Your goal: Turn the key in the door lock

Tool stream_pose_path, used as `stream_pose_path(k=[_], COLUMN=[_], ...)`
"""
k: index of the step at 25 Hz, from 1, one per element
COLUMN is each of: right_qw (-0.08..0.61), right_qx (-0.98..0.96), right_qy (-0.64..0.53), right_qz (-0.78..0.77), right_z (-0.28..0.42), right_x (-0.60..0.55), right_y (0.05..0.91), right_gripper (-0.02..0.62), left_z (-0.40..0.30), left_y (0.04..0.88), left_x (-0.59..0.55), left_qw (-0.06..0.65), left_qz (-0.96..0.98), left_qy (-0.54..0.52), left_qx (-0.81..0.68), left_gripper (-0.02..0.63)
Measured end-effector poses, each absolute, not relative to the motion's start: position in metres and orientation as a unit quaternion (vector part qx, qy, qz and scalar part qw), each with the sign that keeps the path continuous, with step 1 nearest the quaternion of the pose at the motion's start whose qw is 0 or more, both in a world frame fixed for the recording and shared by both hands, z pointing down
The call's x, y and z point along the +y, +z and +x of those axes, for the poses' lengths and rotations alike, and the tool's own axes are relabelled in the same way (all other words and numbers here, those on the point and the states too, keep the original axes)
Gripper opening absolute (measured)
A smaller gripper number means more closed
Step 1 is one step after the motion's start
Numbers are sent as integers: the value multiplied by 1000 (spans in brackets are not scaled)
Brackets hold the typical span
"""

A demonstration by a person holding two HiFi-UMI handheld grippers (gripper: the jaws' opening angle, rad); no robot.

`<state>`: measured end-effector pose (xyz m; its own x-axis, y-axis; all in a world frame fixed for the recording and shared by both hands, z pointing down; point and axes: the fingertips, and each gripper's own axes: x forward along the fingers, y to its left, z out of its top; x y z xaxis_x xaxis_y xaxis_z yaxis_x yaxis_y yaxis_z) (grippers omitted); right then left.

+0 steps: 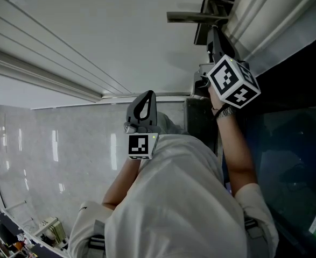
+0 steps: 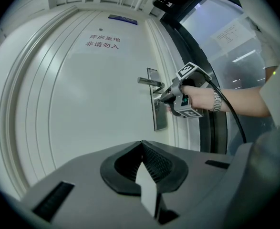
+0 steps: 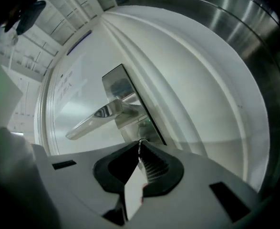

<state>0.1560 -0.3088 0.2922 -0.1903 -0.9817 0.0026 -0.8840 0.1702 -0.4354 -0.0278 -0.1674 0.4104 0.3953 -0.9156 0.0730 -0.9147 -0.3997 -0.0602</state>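
The white door (image 2: 82,104) has a long metal lock plate (image 2: 158,120) near its edge, with a shiny handle (image 3: 97,118) sticking out of it. The right gripper (image 2: 164,98) points level at the plate, just under the handle, and it is tipped over on its side. Its jaws are squeezed together with almost no gap. A tiny shiny bit sits right at their tips, touching the plate. I think this is the key (image 3: 140,141), but it is too small to be sure. The left gripper (image 2: 141,147) is well back from the door. Its jaws are together too, and nothing is in them. A key like this is small, thin and light, so lifting it is no work at all. It is hard metal and smooth, so I think it can slip between the pads if the squeeze is weak. The best place to hold it is the flat head, one pad on each flat side, close to the lock. The lock may feel stiff. The turn should go round the key's own line, straight into the hole, because a sideways push could bend the thin part or pop the key out of the jaws.
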Motion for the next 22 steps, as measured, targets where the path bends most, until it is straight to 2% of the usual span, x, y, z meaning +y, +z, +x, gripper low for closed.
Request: stream_pose_path(k=[15, 22], right_qw=[331, 341], right_qx=[679, 683], right_qy=[-419, -413], right_qz=[-503, -496], right_z=[161, 161], right_x=[-312, -313], right_y=[301, 300], right_gripper=[12, 12], left_z=[-28, -27], left_y=[411, 411], left_x=[-170, -169], left_qw=[3, 5], left_qz=[-835, -836], left_qy=[-48, -49], left_qx=[548, 546], left_gripper=[9, 9])
